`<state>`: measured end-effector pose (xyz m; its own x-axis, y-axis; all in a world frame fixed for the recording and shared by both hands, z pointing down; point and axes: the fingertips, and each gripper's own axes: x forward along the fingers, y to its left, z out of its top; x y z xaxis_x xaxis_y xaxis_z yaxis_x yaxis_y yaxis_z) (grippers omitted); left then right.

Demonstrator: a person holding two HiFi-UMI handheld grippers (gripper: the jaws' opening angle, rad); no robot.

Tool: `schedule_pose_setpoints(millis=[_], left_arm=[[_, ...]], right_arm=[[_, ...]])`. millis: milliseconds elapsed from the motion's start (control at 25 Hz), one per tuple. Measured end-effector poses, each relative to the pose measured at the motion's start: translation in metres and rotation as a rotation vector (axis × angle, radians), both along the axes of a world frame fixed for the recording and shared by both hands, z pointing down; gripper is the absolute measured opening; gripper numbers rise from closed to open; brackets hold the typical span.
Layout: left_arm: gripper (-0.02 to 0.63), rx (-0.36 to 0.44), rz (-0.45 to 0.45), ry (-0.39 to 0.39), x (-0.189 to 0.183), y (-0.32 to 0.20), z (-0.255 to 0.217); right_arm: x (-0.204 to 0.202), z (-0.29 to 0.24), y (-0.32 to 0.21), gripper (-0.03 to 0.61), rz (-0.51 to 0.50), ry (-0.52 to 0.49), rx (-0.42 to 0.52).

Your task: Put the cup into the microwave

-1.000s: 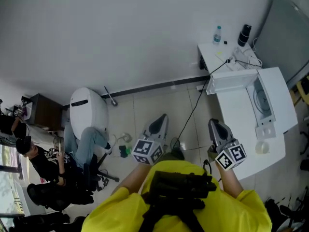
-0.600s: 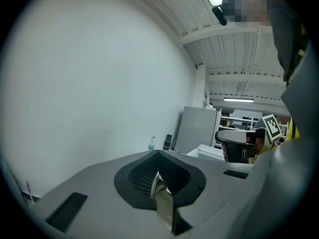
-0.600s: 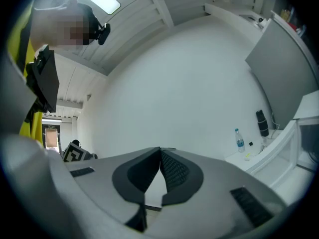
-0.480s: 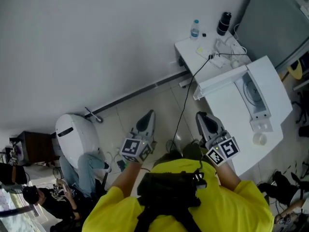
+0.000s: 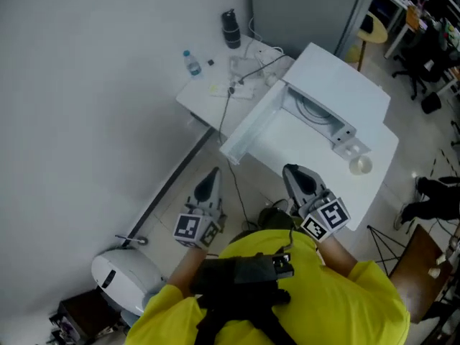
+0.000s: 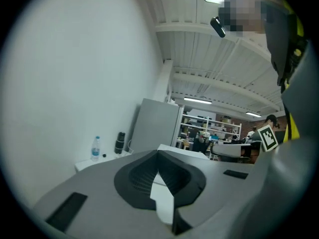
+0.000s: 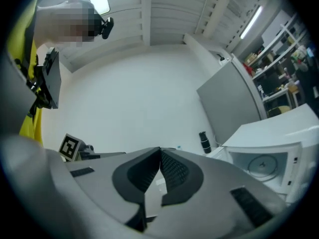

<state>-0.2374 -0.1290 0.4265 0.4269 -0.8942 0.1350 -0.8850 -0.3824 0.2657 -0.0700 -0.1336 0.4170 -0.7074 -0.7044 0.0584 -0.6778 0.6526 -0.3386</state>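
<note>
The jaws of the left gripper are closed on nothing, pads meeting in its own view, and it hangs over the floor near the white wall. Farther off, a small surface against that wall carries a water bottle, a tangle of cables and, at its far end, a black flask. Right of it stands the white microwave on a larger white surface, its door swung wide to the left and the turntable showing inside. The right gripper is at the near edge of that surface, its jaws likewise shut and empty. The cup sits on the surface just outside the microwave's near right corner, to the right of the right gripper and apart from it.
</note>
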Motion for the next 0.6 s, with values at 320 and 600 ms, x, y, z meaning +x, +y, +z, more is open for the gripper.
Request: schedule_pose_setpoints(millis=[320,600], left_arm=[[-0.008,0.045,0.321,-0.036,0.149,-0.063,-0.015],[-0.008,0.039,0.477,-0.032,0.242,-0.100,0.013]], right_arm=[[0.156,0.016,-0.028,0.006,0.343,-0.021,-0.014],[0.262,0.035,-0.027,0.006,0.589,0.009,-0.001]])
